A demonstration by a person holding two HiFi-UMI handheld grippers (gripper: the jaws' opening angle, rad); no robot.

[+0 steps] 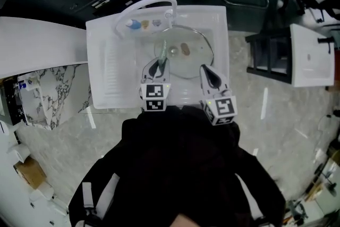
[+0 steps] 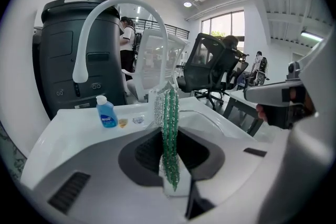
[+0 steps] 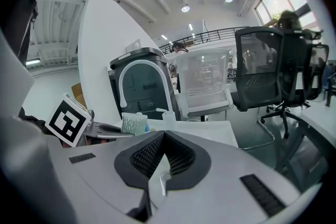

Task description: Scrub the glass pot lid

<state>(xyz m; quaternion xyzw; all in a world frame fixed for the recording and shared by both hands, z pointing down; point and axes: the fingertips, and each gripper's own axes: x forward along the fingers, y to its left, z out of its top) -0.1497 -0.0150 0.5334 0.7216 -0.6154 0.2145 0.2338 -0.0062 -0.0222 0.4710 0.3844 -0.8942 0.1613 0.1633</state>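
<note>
You're gripping the scrub pad (image 2: 169, 128) with the left gripper (image 1: 159, 62). Its fingers (image 2: 143, 153) are pinching the pad, which is standing on edge and sticking out past the tips, green and silver stripes showing.

The right gripper (image 1: 208, 73) is pointing into the basin beside the left one. Its fingers (image 3: 147, 157) are pressing together at the tips, and nothing is showing between them in the right gripper view.

The glass pot lid (image 1: 194, 42) is sitting in the basin of the white sink (image 1: 103, 61), with its knob (image 1: 185, 50) facing up near the middle. From the head view, the pad is hanging over the left part of the lid, just beside the knob, but I cannot tell whether it's touching the glass. The right gripper's tip is overlapping the lid's near right rim, and contact there isn't clear either.

The white faucet (image 1: 151, 2) is arching over the back of the sink. A blue bottle (image 2: 106, 113) is standing on the back ledge near its base, well apart from the lid.

You're leaning over the front edge of the sink in a dark sleeve, with both marker cubes facing up at the head camera.
</note>
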